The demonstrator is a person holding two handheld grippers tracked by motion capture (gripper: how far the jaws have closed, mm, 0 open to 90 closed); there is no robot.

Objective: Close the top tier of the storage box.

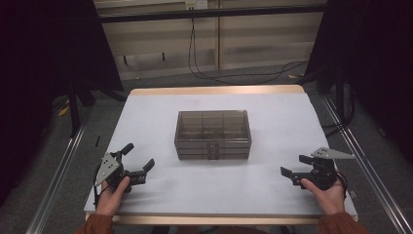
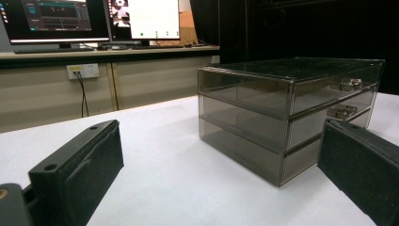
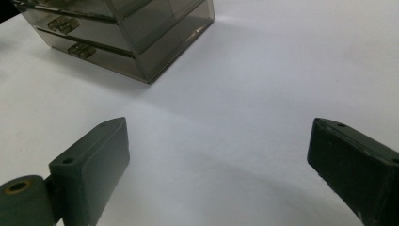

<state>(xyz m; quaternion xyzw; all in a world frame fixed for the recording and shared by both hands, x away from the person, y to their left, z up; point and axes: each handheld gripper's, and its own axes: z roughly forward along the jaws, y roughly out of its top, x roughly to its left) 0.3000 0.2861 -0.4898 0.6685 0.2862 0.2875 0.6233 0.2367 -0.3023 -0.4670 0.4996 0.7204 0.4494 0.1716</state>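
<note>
1. Drawer box (image 1: 213,134) of smoky clear plastic sits at the middle of the white table (image 1: 272,195), three closed drawers stacked, their small handles (image 1: 213,146) on the front face that looks toward the person.
2. Left gripper (image 1: 138,160) rests near the table's front edge, well to the left of the box and a little nearer the person than its front face; its jaws are spread wide with nothing between them.
3. Right gripper (image 1: 296,165) lies well to the right of the box, likewise nearer the person than the front face, jaws released and empty.
4. Long axis of the box runs left to right, so the drawers pull out toward the person; each gripper must travel inward and forward to meet the handles.
5. Both grippers stand about equally far from the box; neither is clearly the nearer.
6. In the left gripper view the box (image 2: 287,113) lies ahead and right of the jaws, handles (image 2: 350,84) at its far right corner; in the right gripper view the box (image 3: 122,28) lies ahead and left.
7. Contents of the drawers are hard to judge through the tinted walls; they look empty.
</note>
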